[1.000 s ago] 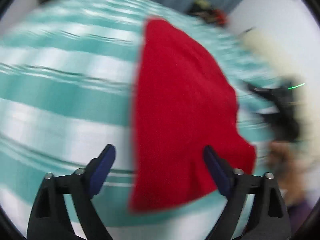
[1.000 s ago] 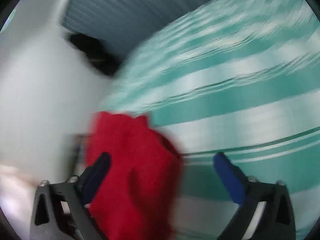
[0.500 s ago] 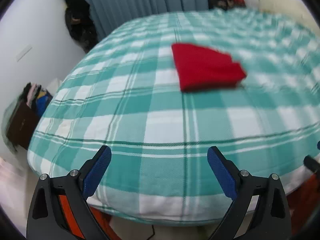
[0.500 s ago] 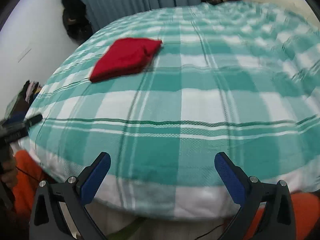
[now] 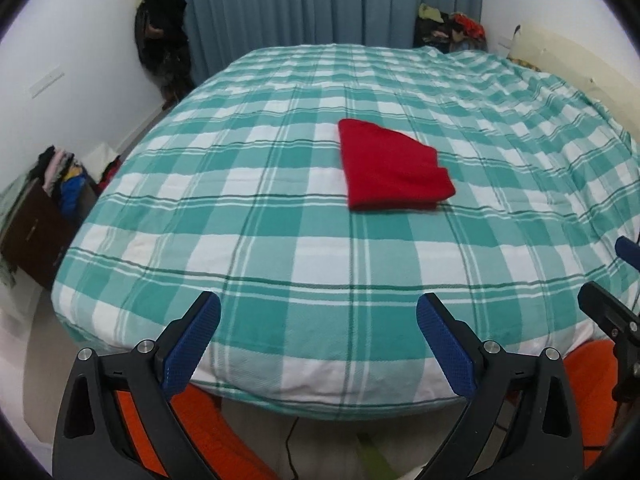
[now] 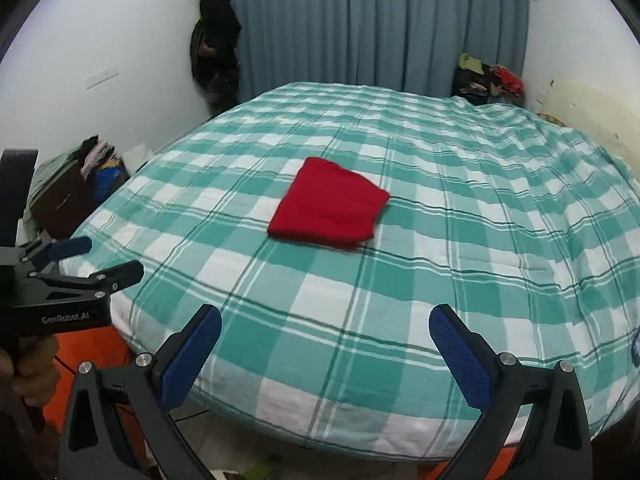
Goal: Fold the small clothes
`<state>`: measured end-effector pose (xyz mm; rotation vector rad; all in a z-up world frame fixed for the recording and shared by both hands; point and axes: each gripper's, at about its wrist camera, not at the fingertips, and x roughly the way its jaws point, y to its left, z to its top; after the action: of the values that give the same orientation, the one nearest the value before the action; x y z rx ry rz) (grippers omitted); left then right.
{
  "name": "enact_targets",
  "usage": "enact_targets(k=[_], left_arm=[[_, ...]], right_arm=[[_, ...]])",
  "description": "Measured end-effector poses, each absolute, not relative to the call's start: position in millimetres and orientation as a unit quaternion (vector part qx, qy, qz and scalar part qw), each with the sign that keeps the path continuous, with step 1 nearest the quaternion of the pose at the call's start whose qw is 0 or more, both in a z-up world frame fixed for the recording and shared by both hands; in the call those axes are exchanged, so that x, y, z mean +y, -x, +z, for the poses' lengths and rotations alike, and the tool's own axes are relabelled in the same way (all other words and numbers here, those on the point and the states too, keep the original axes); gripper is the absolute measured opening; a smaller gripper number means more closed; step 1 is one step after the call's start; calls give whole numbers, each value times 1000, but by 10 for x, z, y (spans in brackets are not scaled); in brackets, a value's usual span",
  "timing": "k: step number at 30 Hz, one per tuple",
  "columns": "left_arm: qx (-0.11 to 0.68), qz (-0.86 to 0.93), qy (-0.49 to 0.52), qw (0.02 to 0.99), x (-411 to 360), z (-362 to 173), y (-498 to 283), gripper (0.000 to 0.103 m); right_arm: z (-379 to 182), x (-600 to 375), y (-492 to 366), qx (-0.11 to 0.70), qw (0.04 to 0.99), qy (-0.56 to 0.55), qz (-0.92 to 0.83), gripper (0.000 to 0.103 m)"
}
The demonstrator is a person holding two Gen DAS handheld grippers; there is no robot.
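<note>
Around the folded red garment (image 5: 394,170) the teal-and-white checked bedspread (image 5: 280,240) lies bare on every side; nothing stands nearby.

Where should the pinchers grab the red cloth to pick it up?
Probably the near folded edge of the red cloth, coming in low from the front. It lies flat on the bed, and that thick edge faces both open grippers.

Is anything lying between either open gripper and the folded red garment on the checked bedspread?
Nothing visible: only bare teal-and-white checked bedspread lies between the left gripper, the right gripper and the folded red garment.
</note>
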<state>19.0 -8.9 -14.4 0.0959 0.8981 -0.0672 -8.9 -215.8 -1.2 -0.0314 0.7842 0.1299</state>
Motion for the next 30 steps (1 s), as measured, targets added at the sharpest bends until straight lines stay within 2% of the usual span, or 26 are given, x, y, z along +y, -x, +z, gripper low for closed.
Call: enact_targets(k=[26,30], left_arm=[[417,-41,-72,905,-181,28,-43,99],[415,-40,-76,906,-186,32,-45,102]], right_arm=[[142,-2026,191,417,906,30,63,103],[150,-2035,199,417,906,28,65,103]])
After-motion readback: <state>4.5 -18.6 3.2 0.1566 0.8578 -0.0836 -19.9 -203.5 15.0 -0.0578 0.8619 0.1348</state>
